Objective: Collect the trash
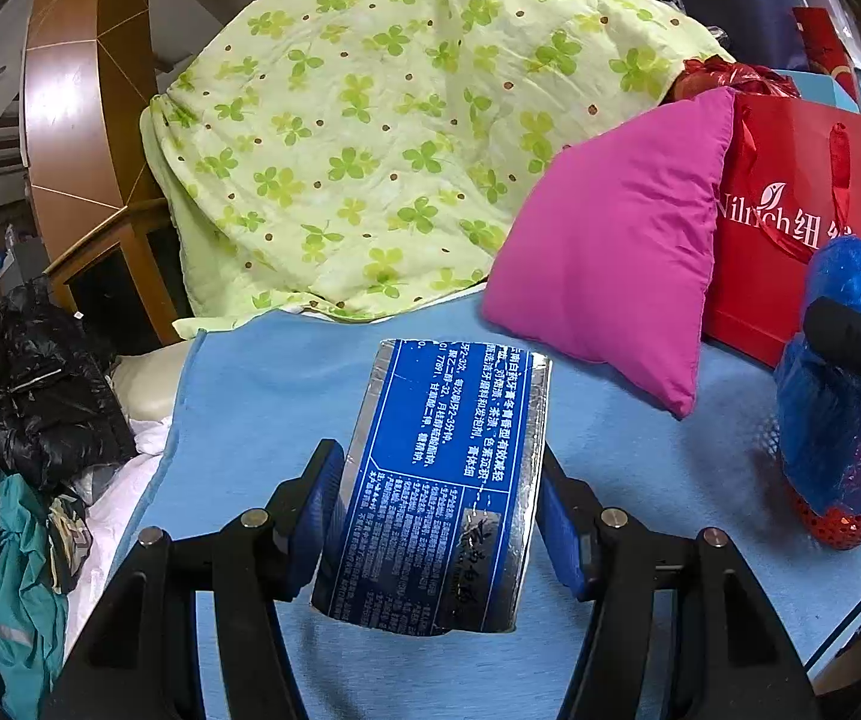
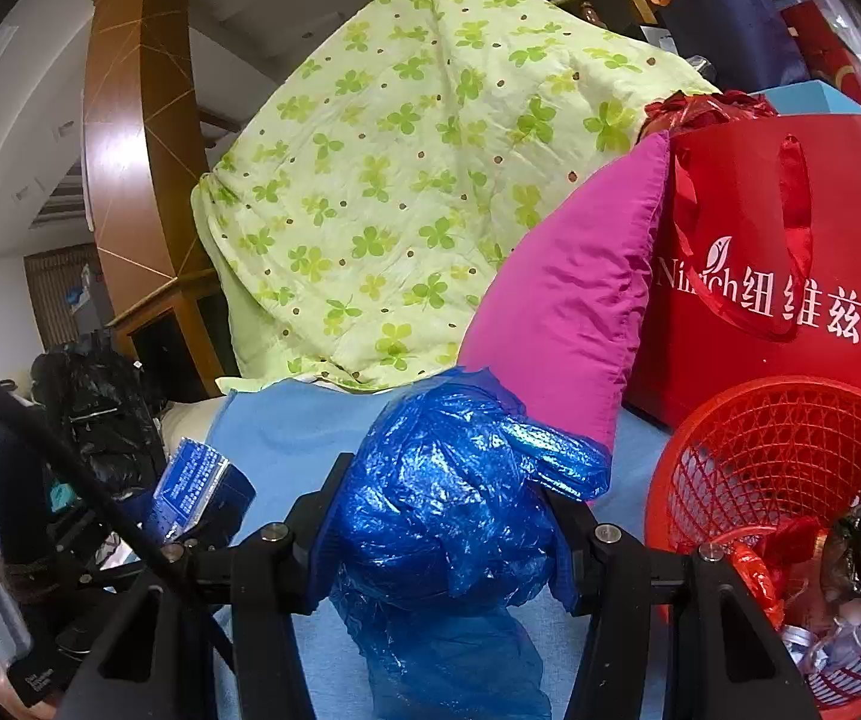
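Observation:
My left gripper (image 1: 436,516) is shut on a blue and silver toothpaste box (image 1: 436,480), which it holds above the light blue cloth (image 1: 286,378). The same box (image 2: 196,480) shows at the lower left of the right wrist view. A crumpled blue plastic bag (image 2: 448,510) is clamped between the pads of my right gripper (image 2: 442,534); that bag (image 1: 838,384) also shows at the right edge of the left wrist view. A red mesh basket (image 2: 748,438) with wrappers and other trash inside stands just right of the right gripper.
A magenta pillow (image 1: 610,252) and a red paper gift bag (image 2: 790,276) lean behind the cloth. A green clover quilt (image 1: 370,138) is heaped at the back. A black plastic bag (image 1: 40,384) and clothes lie at the left, by a wooden pillar (image 1: 76,90).

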### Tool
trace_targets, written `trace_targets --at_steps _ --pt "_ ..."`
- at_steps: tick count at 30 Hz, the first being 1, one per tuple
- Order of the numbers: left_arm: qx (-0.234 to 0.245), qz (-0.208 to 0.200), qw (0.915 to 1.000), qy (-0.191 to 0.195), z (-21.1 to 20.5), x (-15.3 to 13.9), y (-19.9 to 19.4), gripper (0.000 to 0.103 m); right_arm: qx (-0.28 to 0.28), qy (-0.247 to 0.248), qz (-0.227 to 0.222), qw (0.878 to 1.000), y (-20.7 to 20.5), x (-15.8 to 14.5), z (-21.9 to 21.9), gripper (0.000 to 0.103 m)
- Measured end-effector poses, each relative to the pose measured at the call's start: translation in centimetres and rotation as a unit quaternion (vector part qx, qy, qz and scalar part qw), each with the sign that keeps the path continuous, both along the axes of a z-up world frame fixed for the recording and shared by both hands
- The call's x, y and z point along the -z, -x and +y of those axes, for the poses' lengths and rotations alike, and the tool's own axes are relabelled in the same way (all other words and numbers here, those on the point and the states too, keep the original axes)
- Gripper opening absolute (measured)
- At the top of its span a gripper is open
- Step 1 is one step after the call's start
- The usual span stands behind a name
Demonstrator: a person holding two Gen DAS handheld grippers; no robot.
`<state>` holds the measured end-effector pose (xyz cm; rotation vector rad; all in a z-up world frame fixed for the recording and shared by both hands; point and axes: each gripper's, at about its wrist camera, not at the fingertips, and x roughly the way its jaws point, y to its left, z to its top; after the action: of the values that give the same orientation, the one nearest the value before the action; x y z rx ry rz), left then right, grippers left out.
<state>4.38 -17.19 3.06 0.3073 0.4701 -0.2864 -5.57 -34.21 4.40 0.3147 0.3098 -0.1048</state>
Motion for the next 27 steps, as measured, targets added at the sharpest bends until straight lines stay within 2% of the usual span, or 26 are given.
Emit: trace_targets --at_steps 27 --pt "0.020 0.000 0.9997 -0.012 -2.2 0.5 0.9 0.063 0.007 -0.005 -0.009 1.000 1.4 -0.6 -0.7 0.058"
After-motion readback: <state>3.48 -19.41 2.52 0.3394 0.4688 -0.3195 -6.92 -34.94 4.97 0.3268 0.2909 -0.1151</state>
